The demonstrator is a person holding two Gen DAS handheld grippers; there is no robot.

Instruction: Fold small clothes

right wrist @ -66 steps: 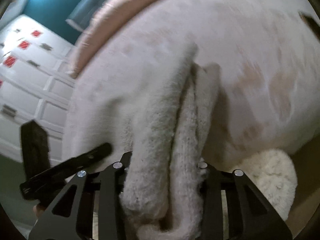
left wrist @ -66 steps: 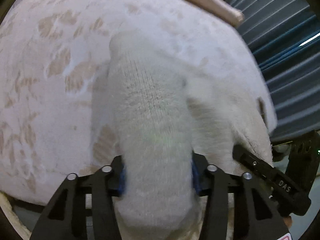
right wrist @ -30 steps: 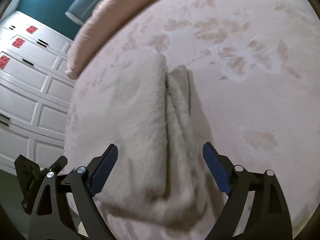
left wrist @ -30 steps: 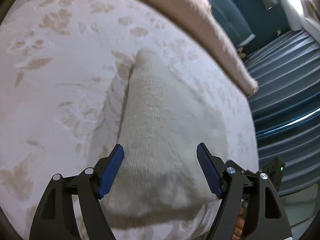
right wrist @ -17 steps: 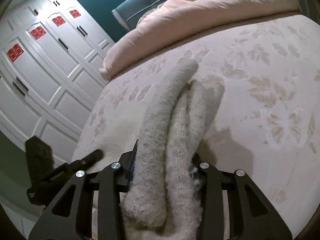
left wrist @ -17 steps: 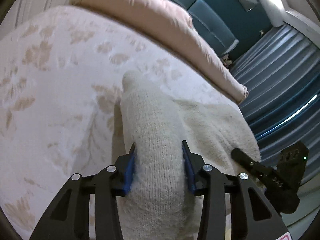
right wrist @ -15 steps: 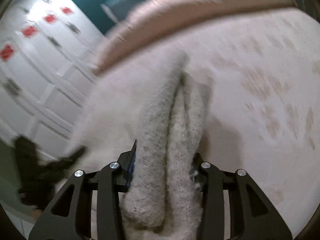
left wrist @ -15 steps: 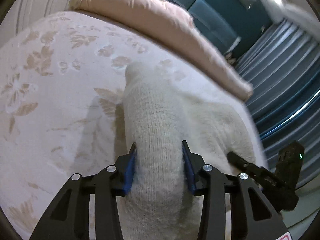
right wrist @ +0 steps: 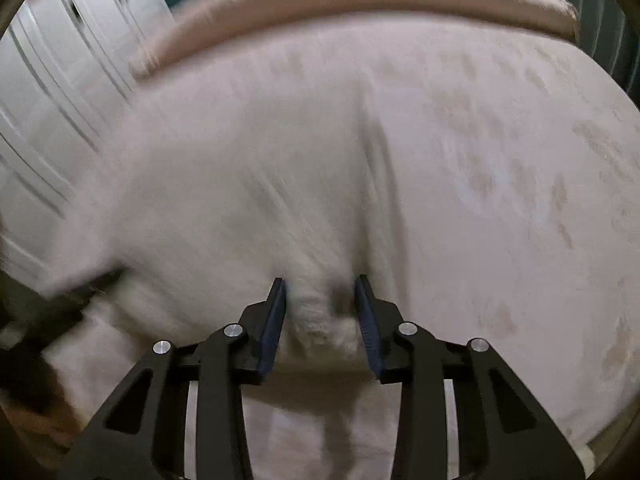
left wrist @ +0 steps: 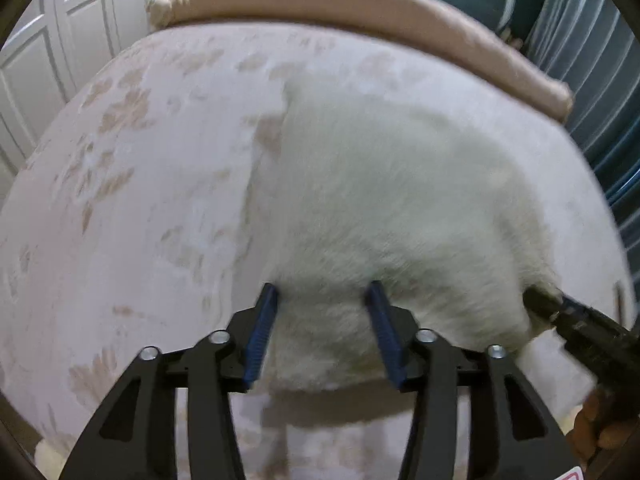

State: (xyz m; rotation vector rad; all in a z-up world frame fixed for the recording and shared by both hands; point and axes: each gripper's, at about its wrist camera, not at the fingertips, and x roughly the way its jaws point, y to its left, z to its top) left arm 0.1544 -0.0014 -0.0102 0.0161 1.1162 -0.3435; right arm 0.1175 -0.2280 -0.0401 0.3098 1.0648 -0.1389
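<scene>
The cream knit garment (left wrist: 392, 208) lies spread on the bed (left wrist: 132, 184), its near hem toward both grippers. It looks soft, fuzzy and light, so it should bunch and sag rather than keep a crease, and it probably needs holding at two points along an edge. The near hem corners seem the best places to take hold. The left gripper (left wrist: 322, 330) straddles the hem at its left part, its jaws opening with the knit between them and the pads apparently not pressing. The right gripper (right wrist: 320, 320) is closing on a bunched ridge of the hem (right wrist: 320, 312), and its pads look barely in contact. A rolled pink blanket (left wrist: 360, 12) lies across the far end of the bed, well apart. White cupboard doors (left wrist: 60, 40) stand beyond; nothing blocks the fold.
</scene>
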